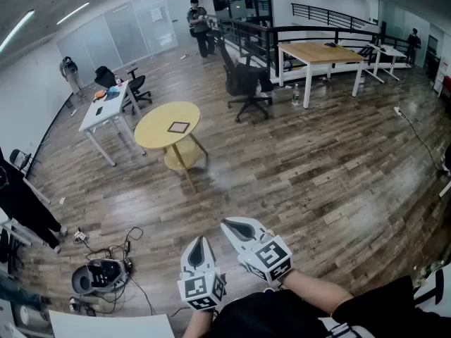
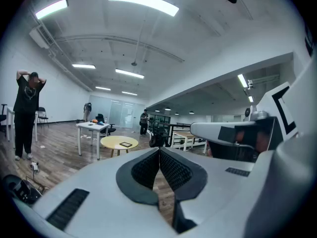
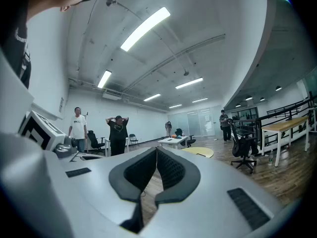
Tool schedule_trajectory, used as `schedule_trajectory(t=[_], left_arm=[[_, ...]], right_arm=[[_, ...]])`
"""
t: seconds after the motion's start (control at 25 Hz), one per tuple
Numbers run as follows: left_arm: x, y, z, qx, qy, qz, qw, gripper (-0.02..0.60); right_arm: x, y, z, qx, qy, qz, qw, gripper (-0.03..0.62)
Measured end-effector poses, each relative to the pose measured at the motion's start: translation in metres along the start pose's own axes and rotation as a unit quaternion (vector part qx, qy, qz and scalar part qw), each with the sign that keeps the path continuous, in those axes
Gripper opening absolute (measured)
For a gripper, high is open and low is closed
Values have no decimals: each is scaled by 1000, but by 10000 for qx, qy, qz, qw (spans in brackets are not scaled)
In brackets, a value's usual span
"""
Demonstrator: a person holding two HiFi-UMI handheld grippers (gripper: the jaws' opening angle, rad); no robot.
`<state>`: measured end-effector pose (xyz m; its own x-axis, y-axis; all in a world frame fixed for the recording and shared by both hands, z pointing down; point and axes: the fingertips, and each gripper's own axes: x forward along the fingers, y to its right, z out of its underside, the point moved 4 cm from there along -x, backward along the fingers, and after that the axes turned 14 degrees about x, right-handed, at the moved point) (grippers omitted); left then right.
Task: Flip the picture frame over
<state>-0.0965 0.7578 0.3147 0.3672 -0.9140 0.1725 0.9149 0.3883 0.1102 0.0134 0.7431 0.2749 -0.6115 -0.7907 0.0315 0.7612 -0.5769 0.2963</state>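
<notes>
Both grippers sit low in the head view, right near my body. My left gripper (image 1: pixel 201 243) has its jaws pressed together with nothing between them, and it's the same for my right gripper (image 1: pixel 230 225): tips touching, empty. The picture frame (image 1: pixel 179 127) lies flat on the round yellow table (image 1: pixel 156 141), well apart from both grippers across the wooden floor (image 1: pixel 317 167). A white desk (image 1: pixel 106 108) stands just left of that table.
</notes>
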Motion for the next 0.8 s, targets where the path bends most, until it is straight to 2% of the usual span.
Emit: schedule_trajectory(t=[0.2,0.52,0.8], left_arm=[[30,-7,-13,200,227,375,9988,21],[22,-33,-1,147,217,405,9988,21],[6,-69,19,126,264,245,9993,21]], right_arm=[[12,19,-5,11,205,366,9991,18],[32,4,14,184,91,322,9993,18],[46,-16,32,208,160,312,9992,18]])
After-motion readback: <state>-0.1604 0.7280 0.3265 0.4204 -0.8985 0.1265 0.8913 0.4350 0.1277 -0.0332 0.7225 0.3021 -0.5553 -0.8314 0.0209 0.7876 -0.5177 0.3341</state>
